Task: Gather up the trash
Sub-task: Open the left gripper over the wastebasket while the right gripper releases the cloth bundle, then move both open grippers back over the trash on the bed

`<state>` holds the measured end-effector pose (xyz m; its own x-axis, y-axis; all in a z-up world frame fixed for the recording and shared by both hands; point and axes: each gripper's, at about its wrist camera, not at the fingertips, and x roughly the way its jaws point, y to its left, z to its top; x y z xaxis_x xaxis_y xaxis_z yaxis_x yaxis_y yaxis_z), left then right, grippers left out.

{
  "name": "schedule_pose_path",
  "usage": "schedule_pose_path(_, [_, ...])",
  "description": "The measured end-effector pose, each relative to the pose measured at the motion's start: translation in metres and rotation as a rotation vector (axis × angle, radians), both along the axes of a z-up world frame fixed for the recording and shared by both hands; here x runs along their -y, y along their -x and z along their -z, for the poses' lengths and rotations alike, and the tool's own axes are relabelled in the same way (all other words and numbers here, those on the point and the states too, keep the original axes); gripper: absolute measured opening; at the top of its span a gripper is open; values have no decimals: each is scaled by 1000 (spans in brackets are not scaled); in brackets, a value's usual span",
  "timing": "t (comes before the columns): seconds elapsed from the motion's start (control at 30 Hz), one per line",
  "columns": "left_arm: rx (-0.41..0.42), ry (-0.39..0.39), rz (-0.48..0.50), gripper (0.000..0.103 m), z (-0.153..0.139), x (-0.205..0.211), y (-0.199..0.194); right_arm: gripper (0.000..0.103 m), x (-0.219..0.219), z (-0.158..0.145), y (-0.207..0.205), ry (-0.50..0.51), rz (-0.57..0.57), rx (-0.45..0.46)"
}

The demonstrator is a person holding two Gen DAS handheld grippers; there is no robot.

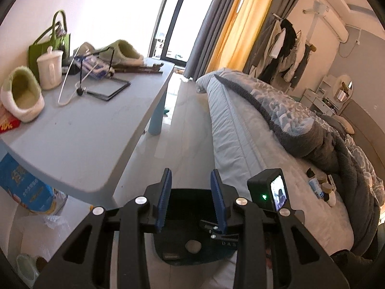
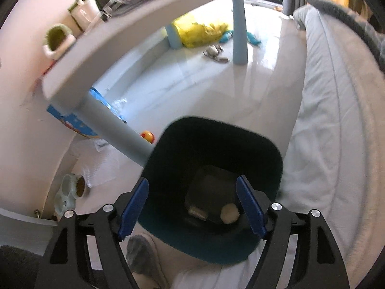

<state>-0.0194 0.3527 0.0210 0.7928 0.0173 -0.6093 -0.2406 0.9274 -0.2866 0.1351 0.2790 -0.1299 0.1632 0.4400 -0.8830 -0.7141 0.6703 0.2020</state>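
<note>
A dark teal trash bin stands on the floor between the table and the bed. Inside it lie a crumpled pale ball and a small flat wrapper. My right gripper is open and empty, right above the bin's mouth. My left gripper is open and empty, higher up beside the table's corner; the bin with the pale ball shows below its fingers. The right gripper's camera block shows at the right of the left wrist view.
A grey table holds green slippers, a white cup, a green bag, a wire stand and a red packet. A blue bag and pet bowls lie below. A yellow bag lies beyond. The bed is at the right.
</note>
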Motion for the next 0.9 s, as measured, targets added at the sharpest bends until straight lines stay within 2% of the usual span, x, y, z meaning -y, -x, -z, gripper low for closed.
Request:
schedule_pose_path(0.1, [25, -31, 7, 35, -11, 10, -4, 76, 10, -23, 2, -38, -18, 45])
schedule_pose_path(0.33, [53, -36, 40, 43, -21, 39, -20, 72, 52, -63, -1, -105, 0, 148])
schedule_pose_path(0.9, [50, -42, 155, 58, -18, 119, -65, 72, 167, -95, -18, -91, 115, 269])
